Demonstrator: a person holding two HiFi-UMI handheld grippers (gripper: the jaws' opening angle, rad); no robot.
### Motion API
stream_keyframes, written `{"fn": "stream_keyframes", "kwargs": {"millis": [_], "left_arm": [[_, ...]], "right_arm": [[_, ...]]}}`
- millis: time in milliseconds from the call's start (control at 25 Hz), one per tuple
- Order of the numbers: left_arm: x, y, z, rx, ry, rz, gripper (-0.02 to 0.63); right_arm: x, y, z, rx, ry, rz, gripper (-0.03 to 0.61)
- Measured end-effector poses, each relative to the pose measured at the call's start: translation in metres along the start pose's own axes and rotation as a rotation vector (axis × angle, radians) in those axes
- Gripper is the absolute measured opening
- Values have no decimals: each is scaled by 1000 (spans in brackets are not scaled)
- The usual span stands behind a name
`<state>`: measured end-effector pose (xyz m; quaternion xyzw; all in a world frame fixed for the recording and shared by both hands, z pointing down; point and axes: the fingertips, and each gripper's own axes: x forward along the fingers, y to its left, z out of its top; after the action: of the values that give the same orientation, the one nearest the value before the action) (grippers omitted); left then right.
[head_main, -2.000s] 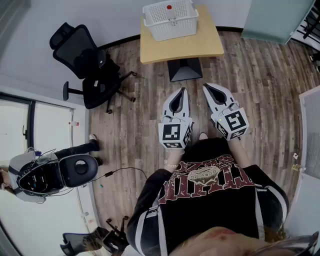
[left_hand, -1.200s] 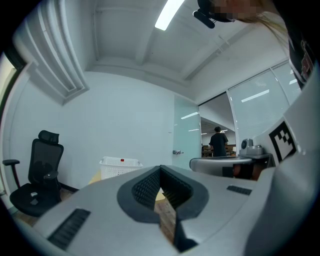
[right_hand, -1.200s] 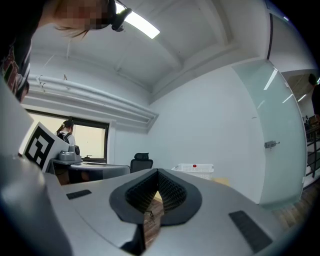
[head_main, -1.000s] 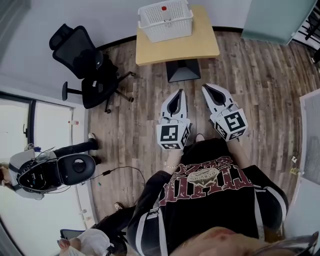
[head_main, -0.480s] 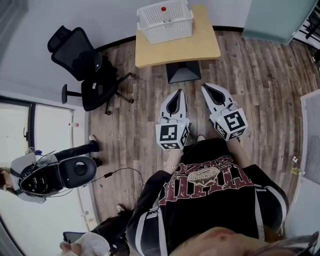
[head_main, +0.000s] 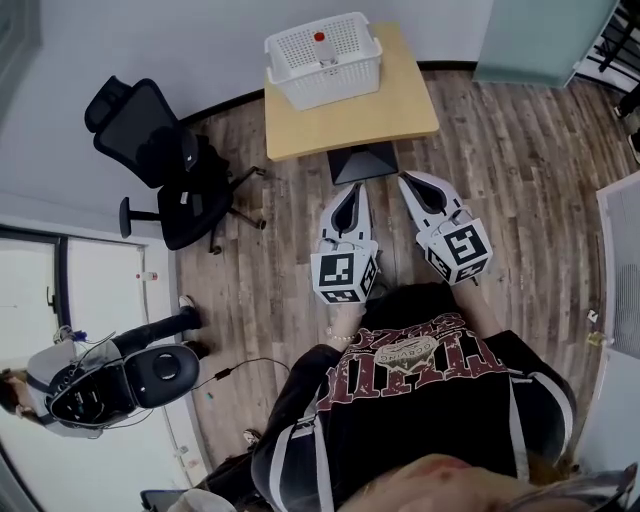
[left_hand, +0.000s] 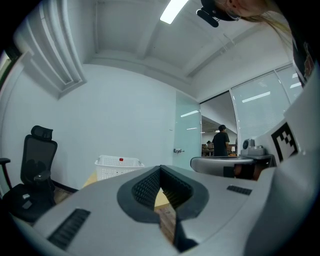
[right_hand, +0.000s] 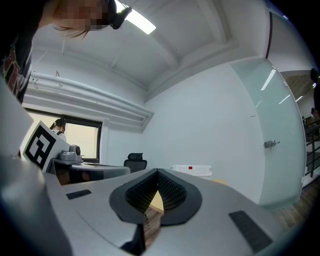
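Note:
Both grippers are held side by side at waist height over the wooden floor, pointing at a small wooden table. My left gripper is shut, its jaws meeting at the tip with nothing between them. My right gripper is likewise shut and empty. A white slatted basket with a small red item inside stands at the table's far end; it also shows in the left gripper view and in the right gripper view. Neither gripper touches the table.
A black office chair stands left of the table, near the wall. The table's dark base plate lies just beyond the gripper tips. A frosted glass door is at the right. Another person with equipment is at the lower left.
The table and basket have come nearer to the gripper tips as the person moves forward. The chair has slid left in the left gripper view. Both grippers stay shut.

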<state>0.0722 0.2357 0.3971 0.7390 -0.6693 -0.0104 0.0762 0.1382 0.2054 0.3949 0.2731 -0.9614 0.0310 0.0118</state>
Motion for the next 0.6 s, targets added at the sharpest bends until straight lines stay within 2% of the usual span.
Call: {"fn": "stream_keyframes", "kwargs": {"millis": [600], "left_arm": [[49,42,7,12,9,-102,46]], "right_arm": [[55,-17,-1,-2,-6,-94,17]]}}
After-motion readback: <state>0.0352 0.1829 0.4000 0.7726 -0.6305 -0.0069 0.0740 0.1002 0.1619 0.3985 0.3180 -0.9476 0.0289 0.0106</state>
